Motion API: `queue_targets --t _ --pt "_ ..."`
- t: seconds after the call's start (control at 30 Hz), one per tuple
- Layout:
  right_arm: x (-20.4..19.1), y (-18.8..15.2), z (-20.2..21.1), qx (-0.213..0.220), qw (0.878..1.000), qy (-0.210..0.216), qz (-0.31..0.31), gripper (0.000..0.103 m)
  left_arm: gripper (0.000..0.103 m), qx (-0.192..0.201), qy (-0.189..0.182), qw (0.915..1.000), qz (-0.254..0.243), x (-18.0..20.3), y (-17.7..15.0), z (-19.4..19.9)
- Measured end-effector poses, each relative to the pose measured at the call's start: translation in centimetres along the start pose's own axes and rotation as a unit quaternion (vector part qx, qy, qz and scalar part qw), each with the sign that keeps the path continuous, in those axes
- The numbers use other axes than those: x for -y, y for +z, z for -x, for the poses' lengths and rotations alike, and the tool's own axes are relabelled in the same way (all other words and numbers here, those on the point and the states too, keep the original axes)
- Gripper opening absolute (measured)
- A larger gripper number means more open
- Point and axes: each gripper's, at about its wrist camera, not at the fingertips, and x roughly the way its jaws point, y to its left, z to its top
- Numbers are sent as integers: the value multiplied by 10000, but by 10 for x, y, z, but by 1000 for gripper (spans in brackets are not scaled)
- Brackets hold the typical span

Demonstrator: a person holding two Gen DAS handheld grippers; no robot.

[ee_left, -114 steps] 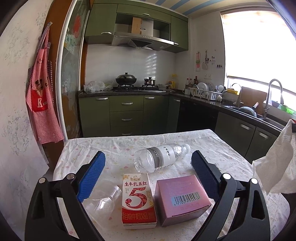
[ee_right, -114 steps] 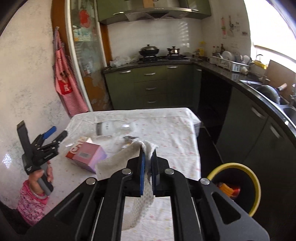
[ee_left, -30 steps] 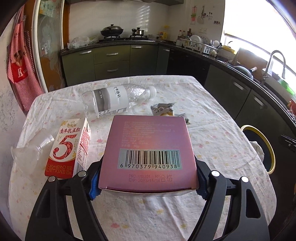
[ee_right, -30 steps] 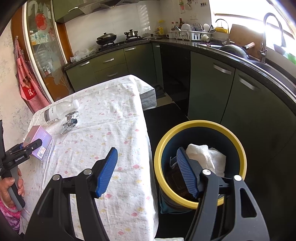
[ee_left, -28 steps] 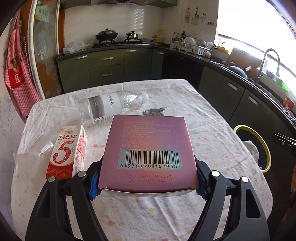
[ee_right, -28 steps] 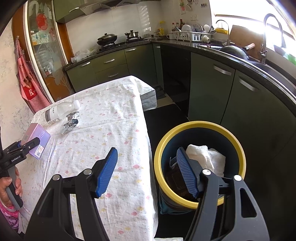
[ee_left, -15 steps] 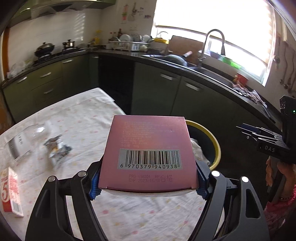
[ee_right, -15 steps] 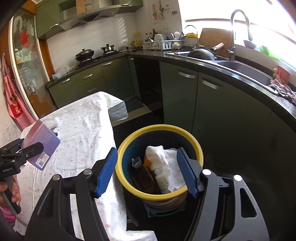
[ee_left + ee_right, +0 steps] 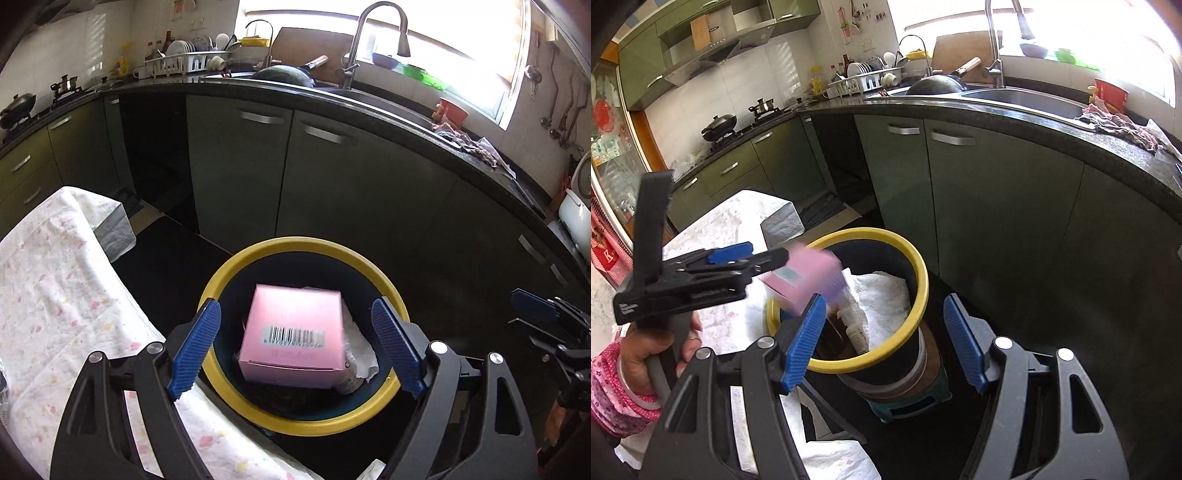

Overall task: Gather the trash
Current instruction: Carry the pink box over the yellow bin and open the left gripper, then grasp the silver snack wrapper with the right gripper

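My left gripper (image 9: 295,347) has just spread its jaws; the pink box (image 9: 293,332) sits loose between them, over the yellow-rimmed bin (image 9: 236,402). Right gripper (image 9: 884,341) jaws apart, empty, beside the bin's rim.

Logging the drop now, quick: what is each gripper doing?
Left gripper: open, jaws just widened; the pink box is free of the pads, over the yellow-rimmed bin.
Right gripper: open, empty.

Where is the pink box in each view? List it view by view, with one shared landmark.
Left wrist: pink box low centre, between the open pads, over the bin.
Right wrist: blurred, left of centre, at the bin's near rim.
Shared landmark: the yellow-rimmed bin.
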Motion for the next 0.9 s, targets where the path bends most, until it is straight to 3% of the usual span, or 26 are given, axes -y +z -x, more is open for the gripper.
queue_targets --t 0.13,0.27,0.43,0.57,0.7,0.9 --pt "-5 -1 -7 -90 9999 24 46 63 91 349 51 9993 81 -24 -14 48" --pt "-25 -3 -20 -263 9991 192 272 63 92 711 91 9968 364 -59 -49 107" --pt "-74 1 -39 -543 9944 429 803 63 94 1366 851 9841 756 -113 -94 194" --pt "-128 6 -52 -655 9866 781 1274 63 97 1957 1995 9538 1101 -165 -127 261" --pt "-203 12 -65 -740 9715 1292 1843 63 98 2350 3064 9127 1335 -214 -156 307" --pt "-319 8 -100 -1168 9380 1965 2604 63 98 2768 3737 8677 1754 -266 -206 346"
